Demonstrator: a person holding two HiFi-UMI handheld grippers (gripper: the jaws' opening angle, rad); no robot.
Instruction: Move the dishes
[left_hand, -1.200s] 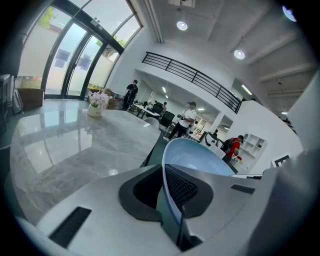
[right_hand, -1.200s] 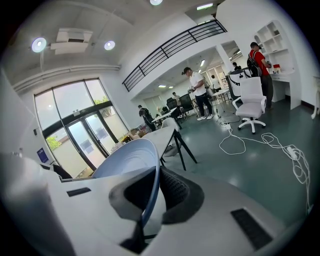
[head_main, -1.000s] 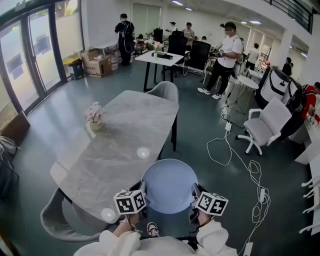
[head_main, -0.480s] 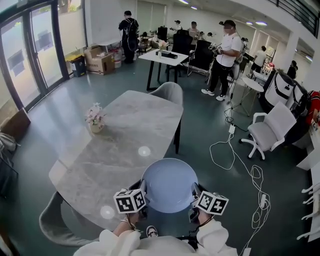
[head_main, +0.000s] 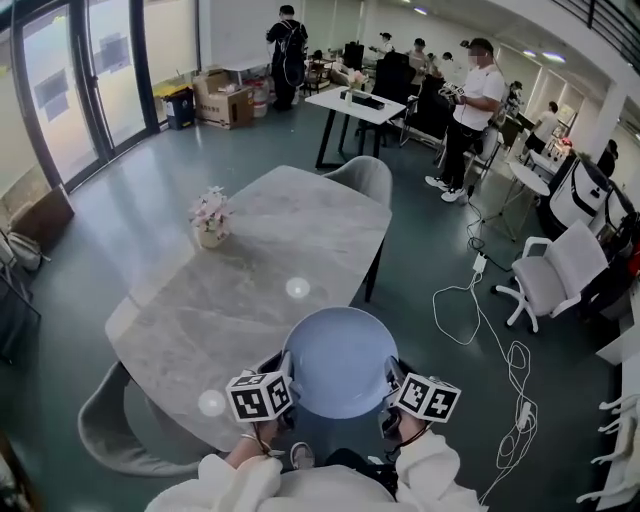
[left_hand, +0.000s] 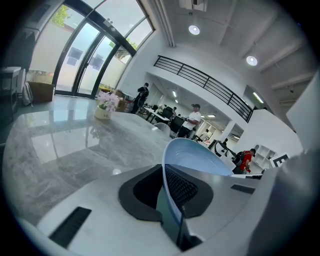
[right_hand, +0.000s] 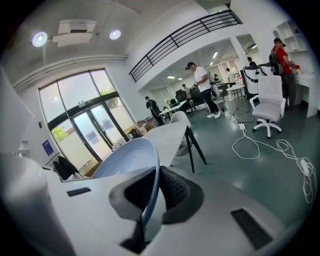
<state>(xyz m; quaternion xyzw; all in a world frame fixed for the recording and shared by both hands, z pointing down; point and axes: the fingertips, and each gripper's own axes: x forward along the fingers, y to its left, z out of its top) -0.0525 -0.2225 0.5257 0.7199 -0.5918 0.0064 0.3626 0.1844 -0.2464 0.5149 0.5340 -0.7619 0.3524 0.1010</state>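
Note:
A light blue plate (head_main: 339, 360) hangs level in front of the person, just off the near right edge of the grey marble table (head_main: 250, 270). My left gripper (head_main: 283, 382) is shut on the plate's left rim. My right gripper (head_main: 391, 385) is shut on its right rim. The left gripper view shows the plate rim (left_hand: 167, 192) pinched between the dark pads, the blue bowl of the plate (left_hand: 200, 159) spreading rightward. The same blue plate (right_hand: 131, 157) fills the left of the right gripper view, its edge (right_hand: 150, 200) running down between the jaws.
A small pot of pink flowers (head_main: 211, 220) stands on the table's left part. Grey chairs sit at the far end (head_main: 364, 180) and near left corner (head_main: 110, 430). A white office chair (head_main: 555, 275) and loose cables (head_main: 480, 300) lie on the floor to the right. Several people stand far back.
The whole view has shifted toward the table: table and flowers sit nearer and more to the right. The plate stays gripped by both grippers, held the same way.

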